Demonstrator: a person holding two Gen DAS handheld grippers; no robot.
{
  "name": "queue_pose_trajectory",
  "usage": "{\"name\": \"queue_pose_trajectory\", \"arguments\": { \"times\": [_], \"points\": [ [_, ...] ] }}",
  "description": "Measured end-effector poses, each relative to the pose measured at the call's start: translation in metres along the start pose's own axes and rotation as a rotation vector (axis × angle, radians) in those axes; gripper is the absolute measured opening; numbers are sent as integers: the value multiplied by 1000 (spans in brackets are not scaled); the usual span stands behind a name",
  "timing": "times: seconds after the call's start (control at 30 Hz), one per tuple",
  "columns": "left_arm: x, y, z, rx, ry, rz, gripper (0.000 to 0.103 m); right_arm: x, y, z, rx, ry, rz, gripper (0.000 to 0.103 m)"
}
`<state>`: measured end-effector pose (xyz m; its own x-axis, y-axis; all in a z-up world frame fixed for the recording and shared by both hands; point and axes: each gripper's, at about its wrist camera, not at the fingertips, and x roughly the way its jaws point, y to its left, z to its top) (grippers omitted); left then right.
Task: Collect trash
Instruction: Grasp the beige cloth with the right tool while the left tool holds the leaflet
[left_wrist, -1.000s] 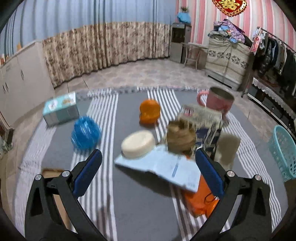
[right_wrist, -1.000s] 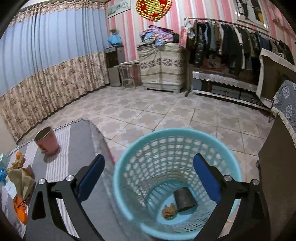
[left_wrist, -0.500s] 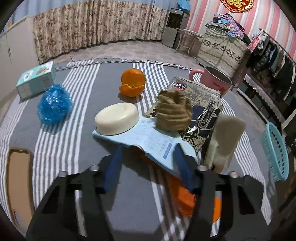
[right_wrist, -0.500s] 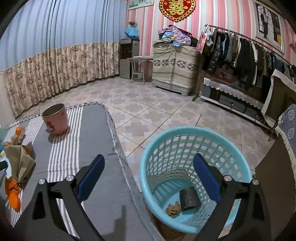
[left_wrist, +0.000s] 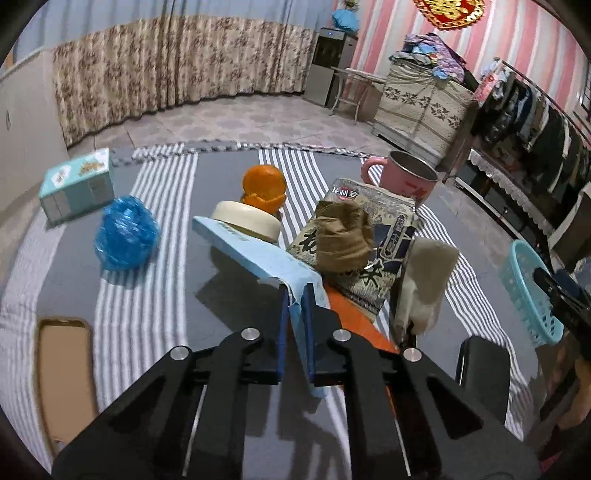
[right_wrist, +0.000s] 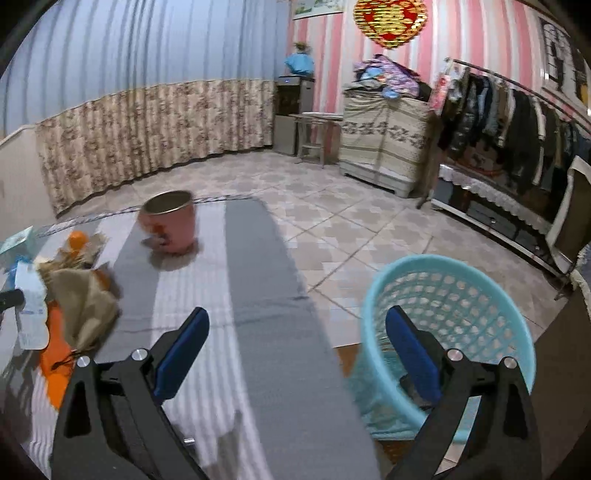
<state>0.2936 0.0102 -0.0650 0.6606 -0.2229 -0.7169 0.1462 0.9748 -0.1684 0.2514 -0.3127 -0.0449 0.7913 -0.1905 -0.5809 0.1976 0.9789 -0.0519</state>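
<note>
Presently: left tongs (left_wrist: 296, 295) clamped on thin pale-blue paper (left_wrist: 258, 254); crinkled blue bag (left_wrist: 125, 236) at 10 o'clock. Right tongs (right_wrist: 295, 347) wide apart, empty; mesh plastic basket (right_wrist: 461, 295) at 2 o'clock.

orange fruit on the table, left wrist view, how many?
1: a partly peeled orange at the far middle of the table, just behind the round cream block. More may hide behind the clutter.

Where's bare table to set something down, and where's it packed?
Free: the striped cloth between the pink mug and the blue basket, and the strip between the blue ball and brown tray. Crowded: around the paper sheet and snack bag.
</note>
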Motion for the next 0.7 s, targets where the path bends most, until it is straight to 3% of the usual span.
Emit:
{"name": "queue_pose_trajectory", "arguments": {
  "times": [0.17, 0.27, 0.63, 0.7],
  "points": [
    [-31, 12, -11, 60, -38, 39, 6, -10, 34, -5, -29, 20, 103, 94],
    [-48, 31, -15, 39, -61, 32, 5, -17, 60, -9, -50, 30, 167, 94],
    [-72, 89, -26, 0, -81, 112, 5, -2, 146, -16, -163, 117, 232, 92],
    [-72, 92, -28, -4, -79, 113, 5, 8, 158, -14, -191, 153, 240, 77]
  ]
}}
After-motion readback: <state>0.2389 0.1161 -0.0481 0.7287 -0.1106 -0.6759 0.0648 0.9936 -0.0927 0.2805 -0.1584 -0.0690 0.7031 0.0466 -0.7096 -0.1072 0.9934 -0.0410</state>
